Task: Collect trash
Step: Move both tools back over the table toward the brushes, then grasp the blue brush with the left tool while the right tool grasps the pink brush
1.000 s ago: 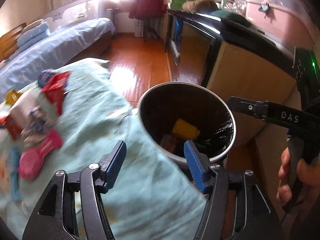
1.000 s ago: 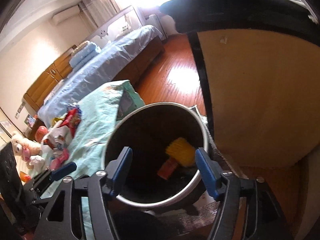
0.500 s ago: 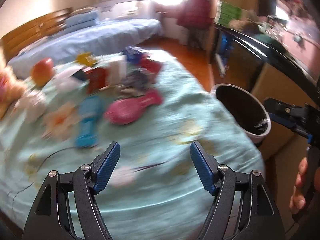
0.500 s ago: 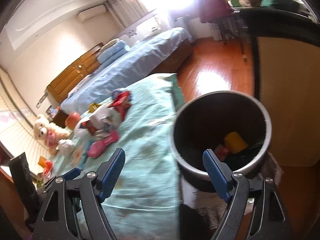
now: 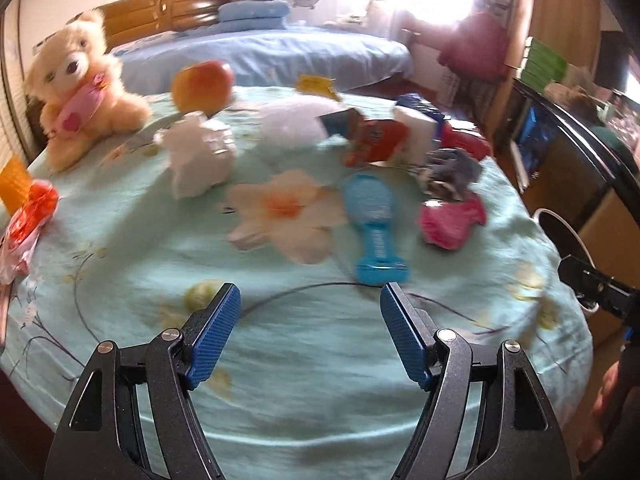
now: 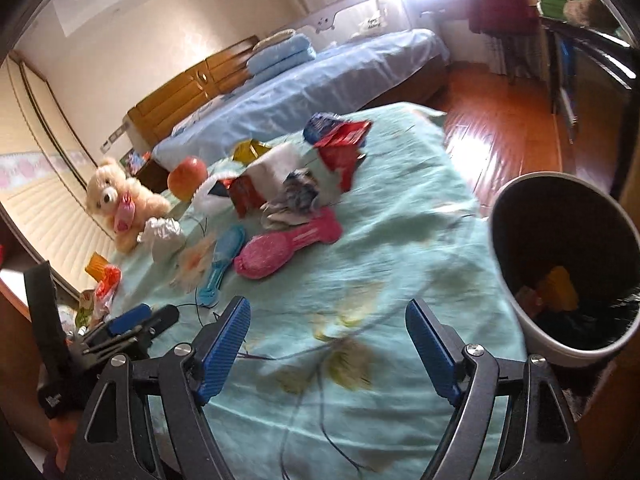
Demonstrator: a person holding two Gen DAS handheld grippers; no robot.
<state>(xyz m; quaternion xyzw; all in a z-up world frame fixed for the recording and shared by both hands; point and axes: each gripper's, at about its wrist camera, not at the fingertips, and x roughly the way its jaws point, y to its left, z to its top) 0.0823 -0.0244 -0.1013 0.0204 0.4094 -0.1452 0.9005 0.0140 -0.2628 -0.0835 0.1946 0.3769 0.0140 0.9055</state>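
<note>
On the teal bedspread [image 5: 320,360] lies a heap of trash: a red wrapper [image 5: 376,142], a grey-blue crumpled wrapper [image 5: 452,172], a white bag [image 5: 292,120] and a crumpled tissue [image 5: 200,156]. My left gripper [image 5: 310,296] hovers open and empty over the near bedspread, short of the heap. My right gripper [image 6: 328,312] is also open and empty above the cloth, with the red wrapper [image 6: 340,152] far ahead. The white bin [image 6: 576,354] stands at its right, with a yellow scrap [image 6: 558,286] inside.
A blue brush [image 5: 372,220] and a pink brush [image 5: 450,220] lie near the heap. A teddy bear [image 5: 80,92] and an apple [image 5: 202,86] sit at the back left. An orange-red packet [image 5: 32,212] lies at the left edge. A dark cabinet [image 5: 580,148] flanks the bin.
Both grippers have swung left, away from the bin and over the bedspread. The heap of wrappers, the brushes and the teddy bear have come into view, and both pairs of jaws stand slightly wider.
</note>
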